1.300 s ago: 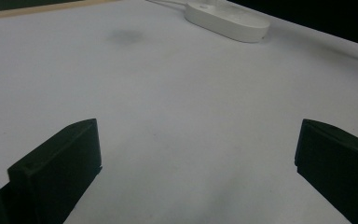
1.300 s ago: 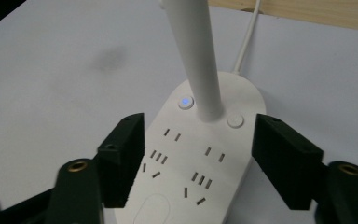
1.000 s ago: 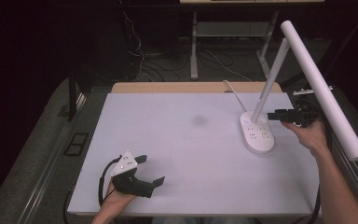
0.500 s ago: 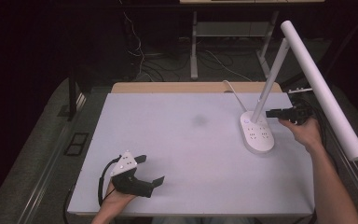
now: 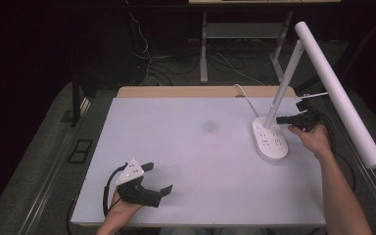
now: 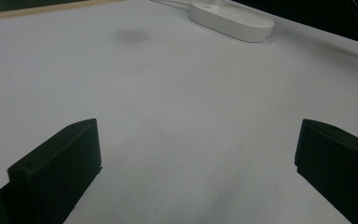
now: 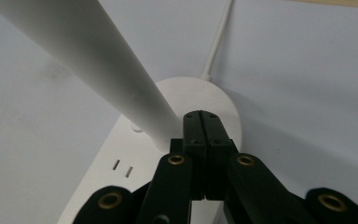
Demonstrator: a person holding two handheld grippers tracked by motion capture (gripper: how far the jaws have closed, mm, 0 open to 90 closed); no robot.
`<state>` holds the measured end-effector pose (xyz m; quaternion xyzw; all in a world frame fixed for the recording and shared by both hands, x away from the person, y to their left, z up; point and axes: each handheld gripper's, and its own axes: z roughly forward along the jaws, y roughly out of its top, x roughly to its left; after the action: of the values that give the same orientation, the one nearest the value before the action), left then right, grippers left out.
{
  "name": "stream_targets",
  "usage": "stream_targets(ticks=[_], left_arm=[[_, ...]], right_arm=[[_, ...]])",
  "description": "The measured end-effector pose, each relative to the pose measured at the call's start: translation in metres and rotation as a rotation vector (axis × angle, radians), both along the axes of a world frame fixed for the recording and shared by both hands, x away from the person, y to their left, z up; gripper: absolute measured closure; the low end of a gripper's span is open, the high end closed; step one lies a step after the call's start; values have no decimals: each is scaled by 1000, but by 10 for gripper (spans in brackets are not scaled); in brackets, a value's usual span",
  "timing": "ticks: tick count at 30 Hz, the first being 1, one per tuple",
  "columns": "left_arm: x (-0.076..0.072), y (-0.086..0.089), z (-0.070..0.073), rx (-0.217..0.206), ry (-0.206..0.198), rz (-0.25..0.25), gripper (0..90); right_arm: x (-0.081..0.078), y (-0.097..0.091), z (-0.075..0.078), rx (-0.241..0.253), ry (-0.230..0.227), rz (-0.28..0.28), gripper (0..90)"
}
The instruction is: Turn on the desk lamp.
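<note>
At the far right side of the white table (image 5: 200,161) stands the lamp (image 5: 293,73) on its flat white base (image 5: 270,141) — the right gripper (image 7: 204,122), jaws just squeezed tight together with nothing between them, sits just beside the lamp's pole — while the left gripper (image 5: 157,178) rests wide open and empty near the front edge.

1. The desk (image 5: 200,161) lies bare across its middle and left; a hand could sweep there freely.
2. On the right, the lamp base (image 5: 270,142) and its leaning stem (image 5: 284,83) block the way.
3. The long lamp head (image 5: 340,93) overhangs the desk's right edge.
</note>
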<state>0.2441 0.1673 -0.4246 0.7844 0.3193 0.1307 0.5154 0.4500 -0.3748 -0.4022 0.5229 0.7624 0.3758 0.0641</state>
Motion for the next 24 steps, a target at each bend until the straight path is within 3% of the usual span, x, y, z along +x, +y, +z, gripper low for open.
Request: stream_targets(ticks=[20, 24], left_arm=[[-1, 0, 0, 2, -3, 6, 0], [-1, 0, 0, -1, -4, 8, 0]], right_arm=[[9, 6, -16, -27, 35, 2, 892], [10, 3, -18, 2, 28, -5, 892]])
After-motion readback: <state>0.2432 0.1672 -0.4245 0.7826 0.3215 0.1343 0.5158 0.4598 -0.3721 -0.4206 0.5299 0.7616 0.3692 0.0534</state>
